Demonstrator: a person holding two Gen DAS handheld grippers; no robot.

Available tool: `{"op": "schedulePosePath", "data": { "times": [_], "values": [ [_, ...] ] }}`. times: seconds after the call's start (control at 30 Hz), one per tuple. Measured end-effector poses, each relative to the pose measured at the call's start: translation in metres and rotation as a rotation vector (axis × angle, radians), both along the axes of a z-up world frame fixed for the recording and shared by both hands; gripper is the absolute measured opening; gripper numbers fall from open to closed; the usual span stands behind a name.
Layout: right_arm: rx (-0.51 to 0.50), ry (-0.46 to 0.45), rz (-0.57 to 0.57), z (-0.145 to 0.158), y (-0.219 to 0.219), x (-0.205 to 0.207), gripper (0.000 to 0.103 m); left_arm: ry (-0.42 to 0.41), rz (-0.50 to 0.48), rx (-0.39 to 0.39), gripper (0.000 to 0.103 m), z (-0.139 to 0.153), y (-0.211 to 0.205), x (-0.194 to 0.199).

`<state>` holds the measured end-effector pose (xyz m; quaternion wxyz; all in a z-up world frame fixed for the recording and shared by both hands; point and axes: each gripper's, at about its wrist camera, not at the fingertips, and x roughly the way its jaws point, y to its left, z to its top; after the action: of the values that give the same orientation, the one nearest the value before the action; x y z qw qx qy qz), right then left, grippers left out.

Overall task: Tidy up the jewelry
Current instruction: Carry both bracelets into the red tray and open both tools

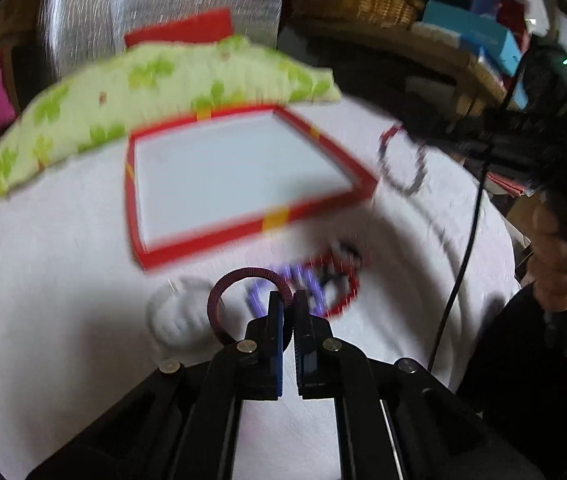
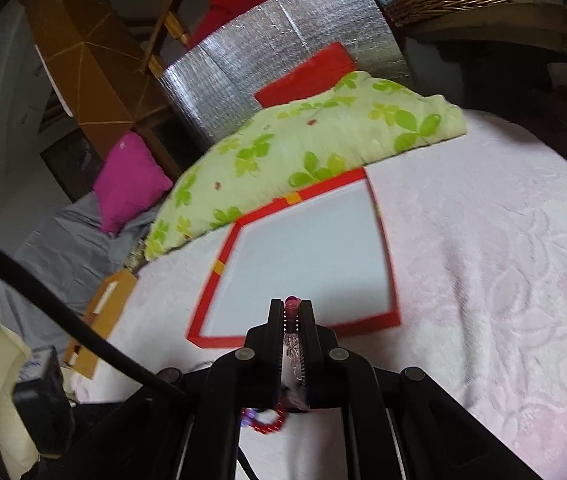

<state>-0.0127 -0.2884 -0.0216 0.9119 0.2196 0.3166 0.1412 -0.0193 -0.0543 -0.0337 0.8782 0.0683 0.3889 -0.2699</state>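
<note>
While blurred, both tools seem clamped: left on maroon bangle, right on beads.

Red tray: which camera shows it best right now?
Right wrist: the red tray is sharp, though the right gripper overlaps its near edge. Left wrist shows all four sides of it, but motion-blurred.

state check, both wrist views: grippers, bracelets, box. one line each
Left gripper: shut on dark red bracelet.
Right gripper: shut on beaded bracelet, which dangles.
Red box: open, nothing inside.
Purple bracelet: loose on white cloth.
Red bracelet: loose on cloth.
</note>
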Motion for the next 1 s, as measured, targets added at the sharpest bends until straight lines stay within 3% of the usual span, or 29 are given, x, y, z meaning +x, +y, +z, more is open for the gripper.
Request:
{"op": "schedulePosePath", "data": {
  "times": [0.13, 0.23, 0.4, 0.63, 0.7, 0.77, 0.8, 1.0],
  "values": [
    [0.046, 0.001, 0.031, 0.007, 0.005, 0.024, 0.008, -0.075, -0.003, -0.017, 0.005, 0.035, 0.005, 0.027],
    [0.072, 0.031, 0.053, 0.005, 0.011, 0.047, 0.008, -0.091, -0.02, -0.053, 0.005, 0.041, 0.006, 0.051],
    [0.037, 0.129, 0.068, -0.015, 0.03, 0.089, 0.008, 0.035, -0.008, -0.104, 0.005, 0.01, -0.001, 0.109],
    [-0.014, 0.218, 0.085, -0.042, 0.044, 0.125, 0.011, 0.113, -0.013, -0.017, 0.006, -0.017, -0.017, 0.129],
    [-0.007, 0.233, 0.057, -0.046, 0.04, 0.129, 0.011, 0.104, -0.01, 0.024, 0.013, -0.022, -0.018, 0.128],
    [0.007, 0.24, 0.038, -0.046, 0.035, 0.129, 0.012, 0.091, -0.005, 0.047, 0.034, -0.022, -0.013, 0.123],
    [0.012, 0.231, 0.026, -0.044, 0.032, 0.127, 0.015, 0.083, -0.003, 0.047, 0.038, -0.021, -0.01, 0.12],
    [0.0, 0.209, 0.015, -0.037, 0.024, 0.107, 0.018, 0.052, 0.048, 0.071, 0.042, -0.013, 0.014, 0.105]
  ]
}}
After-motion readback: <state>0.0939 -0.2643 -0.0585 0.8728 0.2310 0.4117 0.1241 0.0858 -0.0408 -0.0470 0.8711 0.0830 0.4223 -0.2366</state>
